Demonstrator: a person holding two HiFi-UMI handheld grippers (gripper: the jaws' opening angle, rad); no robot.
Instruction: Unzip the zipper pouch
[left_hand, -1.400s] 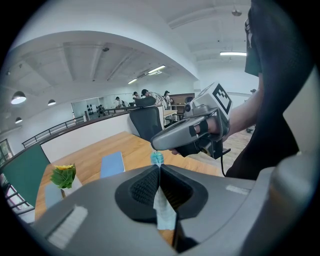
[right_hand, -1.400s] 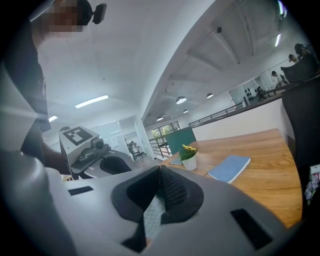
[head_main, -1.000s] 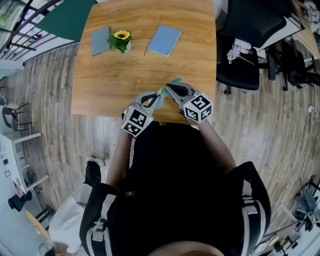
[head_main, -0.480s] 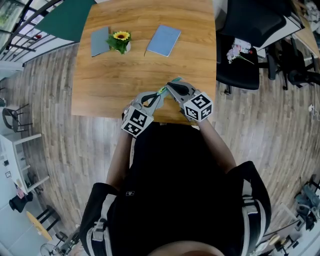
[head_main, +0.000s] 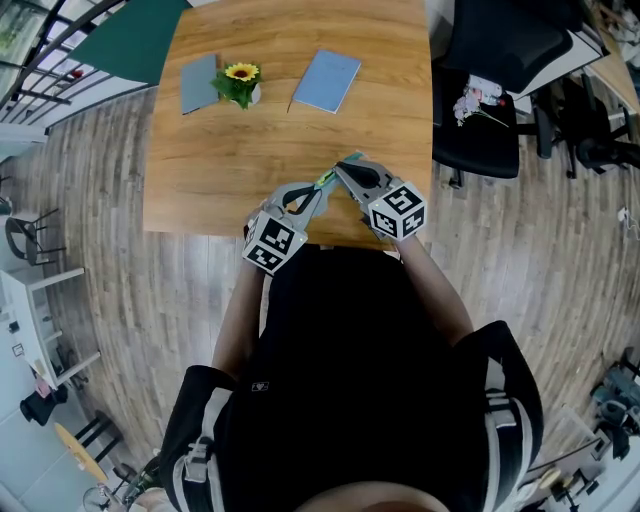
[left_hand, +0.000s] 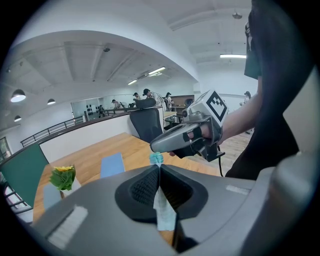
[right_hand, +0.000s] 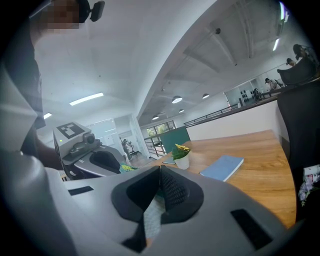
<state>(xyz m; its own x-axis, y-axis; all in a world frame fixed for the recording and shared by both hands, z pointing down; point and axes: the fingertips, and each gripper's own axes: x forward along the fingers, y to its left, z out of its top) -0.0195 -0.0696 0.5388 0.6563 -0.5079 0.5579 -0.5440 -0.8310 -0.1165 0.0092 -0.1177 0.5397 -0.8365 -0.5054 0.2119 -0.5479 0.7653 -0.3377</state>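
Zipper pouch (left_hand: 163, 212) is held just above the table's (head_main: 220, 160) near edge, pinched at both ends: left gripper (head_main: 318, 189) clamped on its teal fabric, right gripper (head_main: 341, 170) likewise (tips nearly meeting). Blue notebook (head_main: 328, 80) and sunflower pot (head_main: 242, 82) sit well beyond.

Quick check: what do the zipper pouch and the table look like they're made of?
The zipper pouch looks like thin woven fabric, pale teal and matte: it hangs limp and shows a fine weave. The table looks like wood or wood-look laminate, warm brown with grain streaks and low sheen; I can't tell which.
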